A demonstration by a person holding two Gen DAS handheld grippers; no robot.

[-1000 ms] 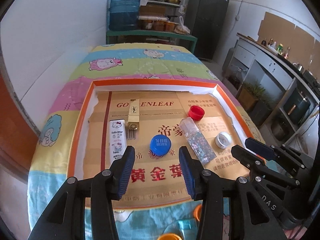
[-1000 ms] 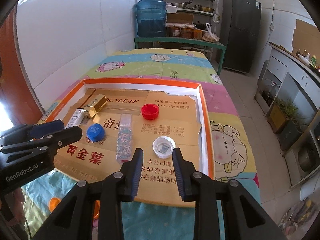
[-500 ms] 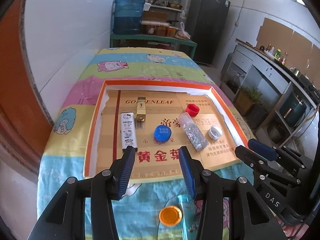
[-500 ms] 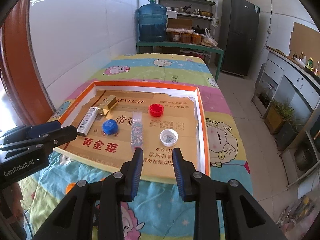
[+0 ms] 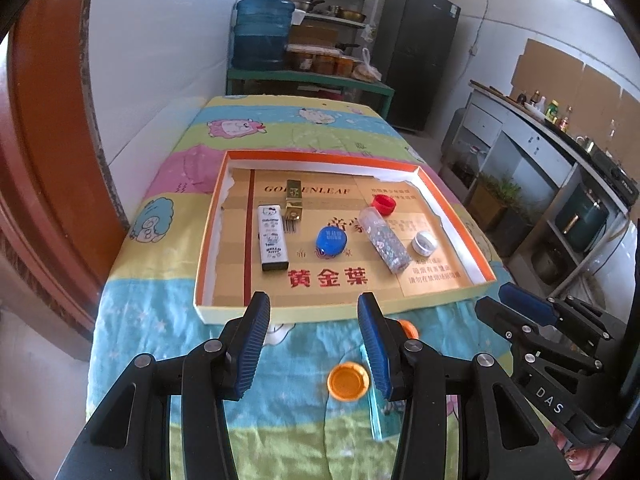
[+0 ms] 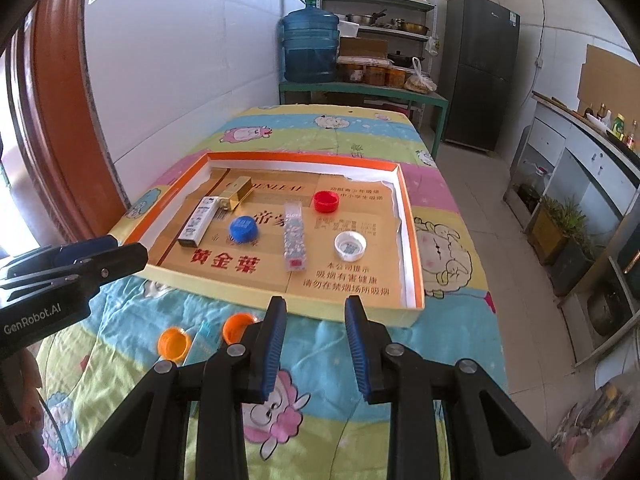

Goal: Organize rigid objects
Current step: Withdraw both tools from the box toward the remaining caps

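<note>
**Both grippers hover empty at the near edge of the tray**

A cartoon-print quilt (image 5: pixel 248 128) covers the long tabletop, likely to keep small hard things from rolling or clattering. On it sits a shallow orange-rimmed tray (image 5: pixel 320 158), lined with flattened cardboard, which serves as the collecting place: its low walls hold loose items together.

Inside the tray the pieces lie well apart, in a loose row. A white cartoon-printed box (image 5: pixel 272 237) lies flat on the left, with a gold rectangular case (image 5: pixel 294 199) just beyond it. A glitter tube (image 5: pixel 384 243) lies on its side toward the right. Then the small things: a blue cap (image 5: pixel 331 241) near the middle, a red cap (image 5: pixel 383 205) farther back, a white cap (image 5: pixel 424 243) open side up by the right wall.

Outside the tray, on the quilt at its near edge, an orange cap (image 5: pixel 348 381) sits just beside a pale teal strip (image 5: pixel 376 408), and a second orange cap (image 6: pixel 236 326) is partly hidden by a finger. These look like what remains to be put away.

The left gripper (image 5: pixel 312 344) has its jaws about half apart, gripping nothing. The right gripper (image 6: pixel 314 348) has its jaws narrower but parted, also empty. Both angle downward over the near quilt, well placed to reach the stray caps.
</note>
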